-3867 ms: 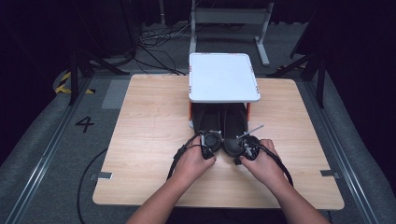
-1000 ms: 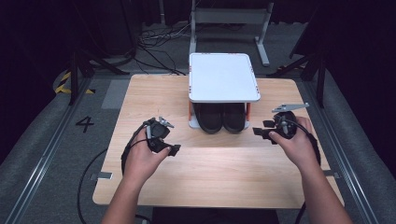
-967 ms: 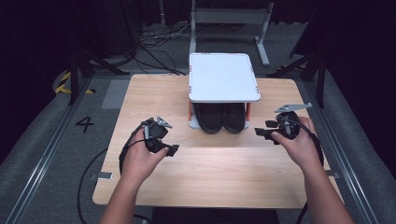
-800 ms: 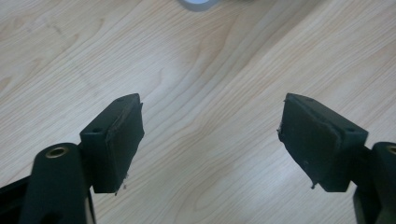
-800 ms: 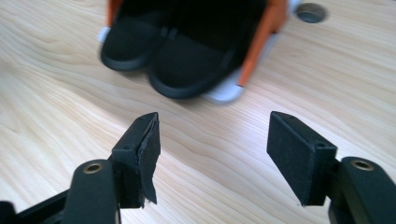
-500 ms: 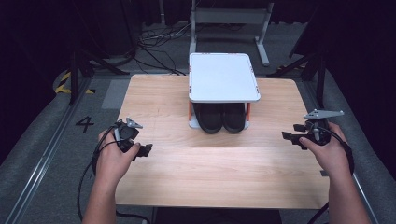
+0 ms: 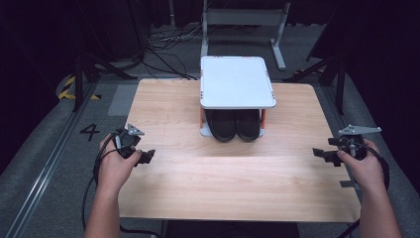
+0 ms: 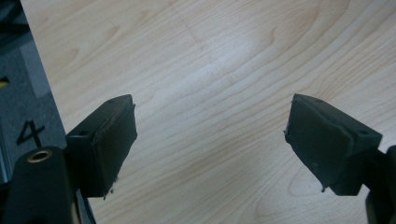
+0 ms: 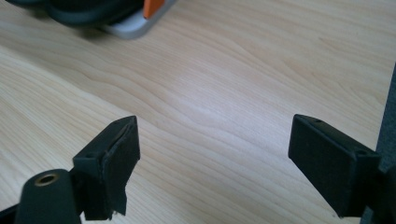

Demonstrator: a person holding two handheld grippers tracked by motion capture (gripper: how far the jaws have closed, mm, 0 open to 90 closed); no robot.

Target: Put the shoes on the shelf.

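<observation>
Shoes (image 7: 236, 125) now sit under the rack (image 7: 237, 82) mid-tabletop (image 7: 237, 183), while the left hand-held gripper (image 7: 140, 157) and right hand-held gripper (image 7: 325, 155) have retreated to the edges, jaws just spread and empty, so placing looks finished.

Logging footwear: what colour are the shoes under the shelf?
Black shoes, clearest in the high view.

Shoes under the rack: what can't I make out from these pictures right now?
- Shoes, high view: the white shelf covers everything behind the toes; heels and openings hidden.
- Shoes, right gripper view: cut off by the top edge; a dark sliver beside the orange post shows.
- Rack base: a grey corner in frame.
- Whether the shoes touch each other: too dark to tell.
</observation>
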